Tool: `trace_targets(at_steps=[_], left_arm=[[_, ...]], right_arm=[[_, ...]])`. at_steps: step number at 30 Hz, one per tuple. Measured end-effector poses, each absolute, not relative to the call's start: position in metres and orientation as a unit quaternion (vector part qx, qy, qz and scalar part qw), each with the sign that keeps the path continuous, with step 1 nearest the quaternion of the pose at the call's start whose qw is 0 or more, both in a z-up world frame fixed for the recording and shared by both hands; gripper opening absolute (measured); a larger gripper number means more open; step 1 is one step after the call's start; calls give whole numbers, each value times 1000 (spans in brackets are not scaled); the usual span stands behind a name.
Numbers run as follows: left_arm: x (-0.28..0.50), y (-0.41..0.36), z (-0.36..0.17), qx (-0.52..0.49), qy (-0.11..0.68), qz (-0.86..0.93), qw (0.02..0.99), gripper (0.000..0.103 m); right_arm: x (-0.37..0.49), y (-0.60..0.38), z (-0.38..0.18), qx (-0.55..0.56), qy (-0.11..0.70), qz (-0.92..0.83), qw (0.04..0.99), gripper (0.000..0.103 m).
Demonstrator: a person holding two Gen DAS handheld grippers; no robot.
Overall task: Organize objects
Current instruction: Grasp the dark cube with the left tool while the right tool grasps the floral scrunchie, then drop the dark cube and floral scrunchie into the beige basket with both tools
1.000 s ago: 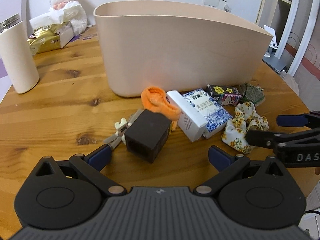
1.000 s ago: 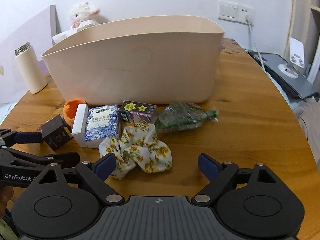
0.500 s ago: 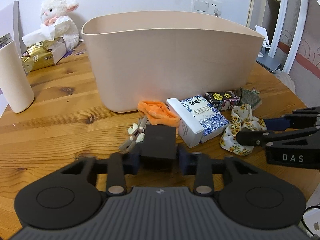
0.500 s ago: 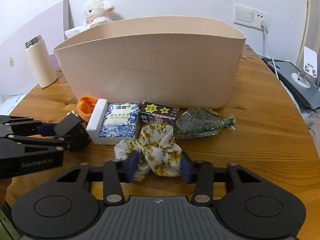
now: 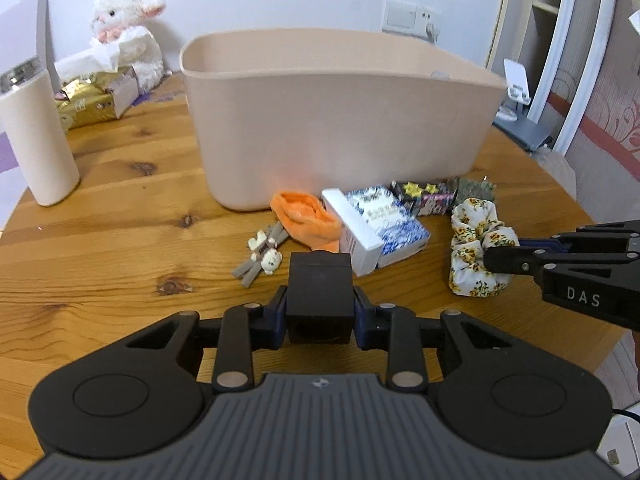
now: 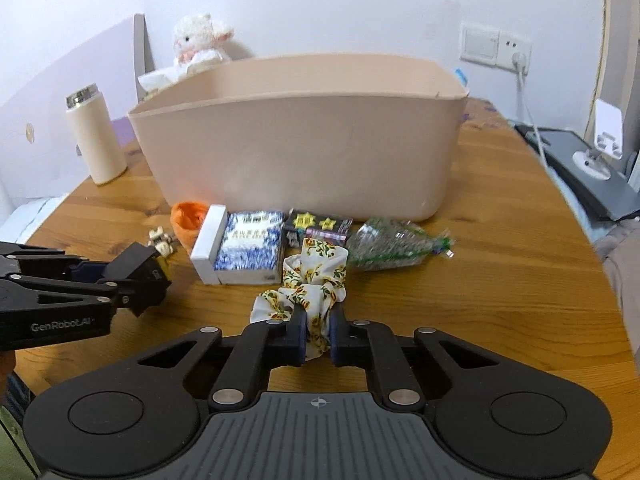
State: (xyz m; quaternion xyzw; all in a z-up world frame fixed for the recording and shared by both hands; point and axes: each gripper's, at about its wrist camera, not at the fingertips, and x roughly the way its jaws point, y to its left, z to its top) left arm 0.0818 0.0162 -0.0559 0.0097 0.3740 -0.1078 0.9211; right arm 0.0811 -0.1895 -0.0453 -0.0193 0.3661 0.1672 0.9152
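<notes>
In the left wrist view, the left gripper, wide open a second ago with the black box loose ahead of it, has closed, and the black box now sits clamped between its blue pads and seems raised off the wooden table, so the pick looks finished and the carry to the beige bin is what remains. Just ahead and left of the claw lies a small grey clip with bear figures; straight ahead lie an orange cloth and a white-and-blue carton, with a dark star-printed packet beyond to the right, all short of the bin wall. In the right wrist view the same change shows: the right gripper, whose jaws were spread a second ago, is pinched nearly shut on a fold of the floral scrunchie, the rest of the fabric bunching forward of the pads. Ahead and right of it rests a clear green-tinted wrapper, and the bin stands straight beyond, open-topped. Both items look ready to go over the rim; the soft scrunchie may slip in so thin a pinch.
</notes>
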Motion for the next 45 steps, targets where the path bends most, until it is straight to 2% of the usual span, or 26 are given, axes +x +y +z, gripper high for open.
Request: trace_targets(at_steps=[12,22,31,40,44,45], left_arm=[[76,18,13,19,290,-95,952,34],[135,17,50,6,262,-72,962,34],[216,3,32,11,311,-48,949,34],[246,-8,-3,33,368,-34,929,34],[248,-11,-11,35,381,-32,923,34],[247,-12,-11,38,381,-32,923,34]], right_arm=[[84,-217,17,-3,267,146,953,10],[129,-220,48,3,224,130,966,10],[181,-206,40,-8,248,123,961,10],[209,-188,18,-32,298,122,946,10],[208,-188,12,-35,306,120,944,16],[206,-188,12,-36,305,120,944,23]])
